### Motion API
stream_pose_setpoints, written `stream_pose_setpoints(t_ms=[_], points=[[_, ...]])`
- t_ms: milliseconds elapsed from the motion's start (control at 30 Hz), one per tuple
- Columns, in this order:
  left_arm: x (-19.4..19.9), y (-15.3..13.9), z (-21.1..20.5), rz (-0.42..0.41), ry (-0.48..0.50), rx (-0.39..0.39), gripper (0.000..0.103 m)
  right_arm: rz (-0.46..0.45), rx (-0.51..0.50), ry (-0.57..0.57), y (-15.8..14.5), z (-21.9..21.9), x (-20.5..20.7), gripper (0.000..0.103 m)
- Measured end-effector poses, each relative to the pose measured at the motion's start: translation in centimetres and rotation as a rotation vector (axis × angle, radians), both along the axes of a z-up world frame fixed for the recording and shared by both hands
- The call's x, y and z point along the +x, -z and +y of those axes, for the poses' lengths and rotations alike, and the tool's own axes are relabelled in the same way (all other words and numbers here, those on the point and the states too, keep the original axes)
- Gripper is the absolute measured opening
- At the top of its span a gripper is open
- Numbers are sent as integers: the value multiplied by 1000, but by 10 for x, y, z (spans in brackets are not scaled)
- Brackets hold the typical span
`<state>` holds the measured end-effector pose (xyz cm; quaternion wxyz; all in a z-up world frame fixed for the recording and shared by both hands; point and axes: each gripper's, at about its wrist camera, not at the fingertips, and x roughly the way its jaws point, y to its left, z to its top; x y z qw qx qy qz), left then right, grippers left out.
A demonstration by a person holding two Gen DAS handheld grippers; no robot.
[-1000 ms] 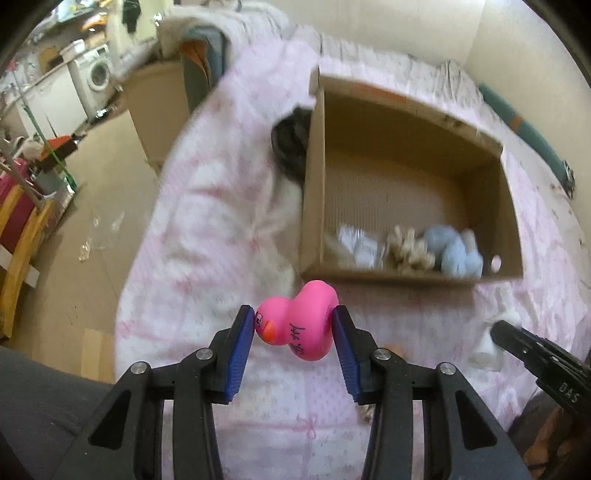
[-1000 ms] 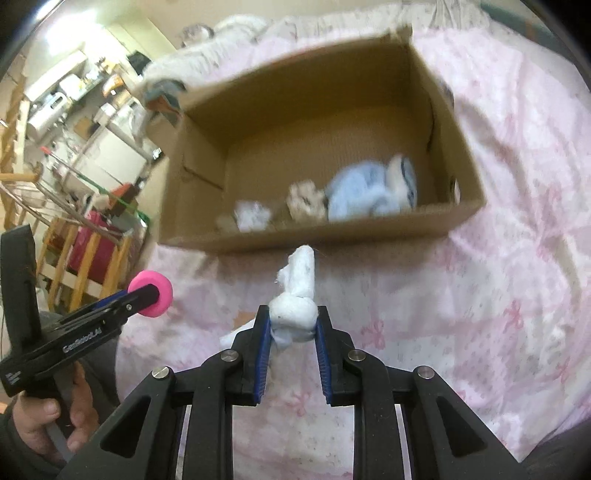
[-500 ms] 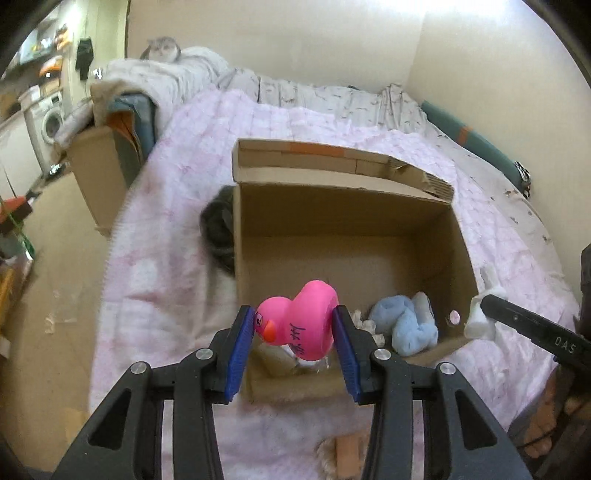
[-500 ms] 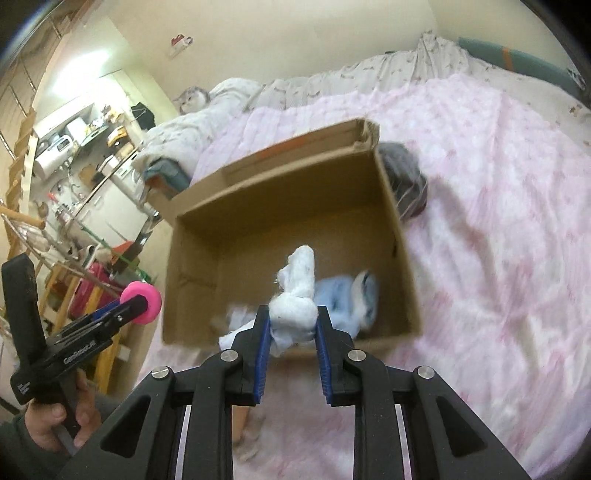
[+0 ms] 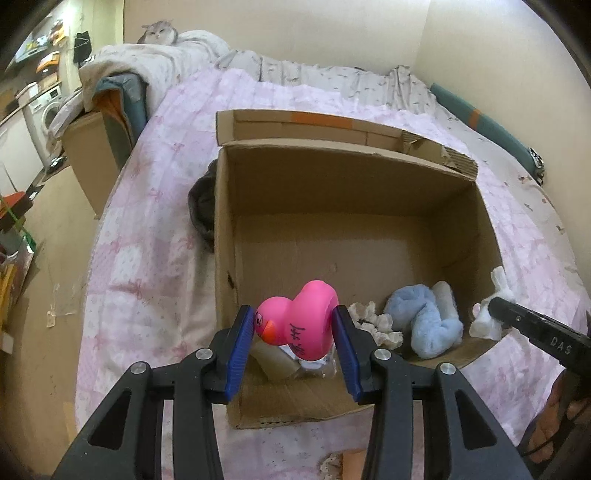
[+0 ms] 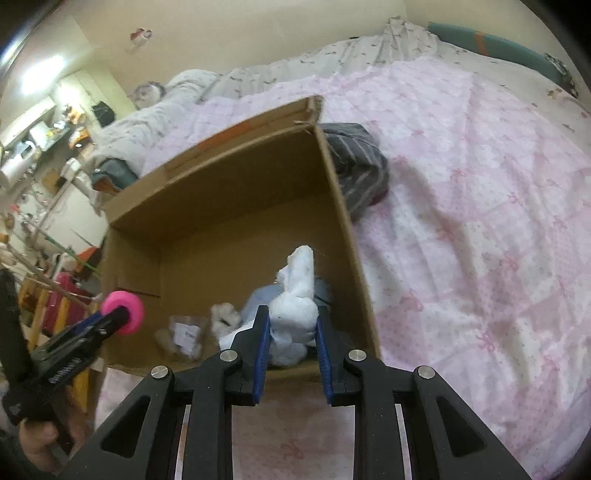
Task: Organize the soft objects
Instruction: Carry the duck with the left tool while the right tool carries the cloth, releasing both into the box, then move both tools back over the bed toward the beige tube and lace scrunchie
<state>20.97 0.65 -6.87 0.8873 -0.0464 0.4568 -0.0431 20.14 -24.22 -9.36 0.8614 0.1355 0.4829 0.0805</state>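
Note:
My left gripper (image 5: pixel 293 326) is shut on a pink rubber duck (image 5: pixel 301 323) and holds it above the near left corner of an open cardboard box (image 5: pixel 369 192). My right gripper (image 6: pixel 291 328) is shut on a white soft toy (image 6: pixel 295 295) and holds it over the box's (image 6: pixel 229 184) near right corner. In the box lie a blue plush (image 5: pixel 428 321), a cream fuzzy piece (image 5: pixel 373 325) and a small packet (image 6: pixel 186 334). The duck (image 6: pixel 123 312) also shows in the right wrist view, the white toy (image 5: pixel 493 314) in the left wrist view.
The box sits on a bed with a pink quilt (image 6: pixel 480 184). A dark striped cloth (image 6: pixel 360 162) lies against the box's far side. A cat (image 5: pixel 159 31) rests on folded bedding at the head. A small object (image 5: pixel 351 461) lies on the quilt before the box.
Both grippers have moved forward and up from the quilt in front of the box to over its near edge, each still holding its toy.

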Motion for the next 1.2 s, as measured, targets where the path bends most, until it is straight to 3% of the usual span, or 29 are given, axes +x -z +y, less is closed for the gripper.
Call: stream_pose_setpoints(t_ms=[133, 567, 633, 733, 800, 833, 867, 933, 1200], points=[[0, 2, 4, 8, -1, -43, 40, 6, -65, 3, 4, 4, -1, 25], [-3, 2, -2, 1, 2, 24, 41, 21, -72, 2, 8, 4, -3, 25], [-4, 2, -3, 0, 9, 32, 51, 17, -65, 1, 7, 5, -4, 25], [-5, 2, -5, 3, 22, 20, 58, 13, -46, -4, 6, 4, -5, 26], [-5, 2, -6, 6, 24, 17, 59, 15, -27, -4, 6, 4, -5, 30], [-5, 2, -6, 9, 23, 19, 59, 16, -17, 0, 5, 3, -4, 38], [-5, 2, -6, 10, 26, 17, 59, 14, 1, 4, 5, 2, -5, 61], [-6, 1, -7, 10, 25, 19, 59, -6, 57, 1, 1, 0, -7, 74], [-7, -2, -8, 3, 20, 18, 60, -45, 29, -30, -6, 11, -12, 74]])
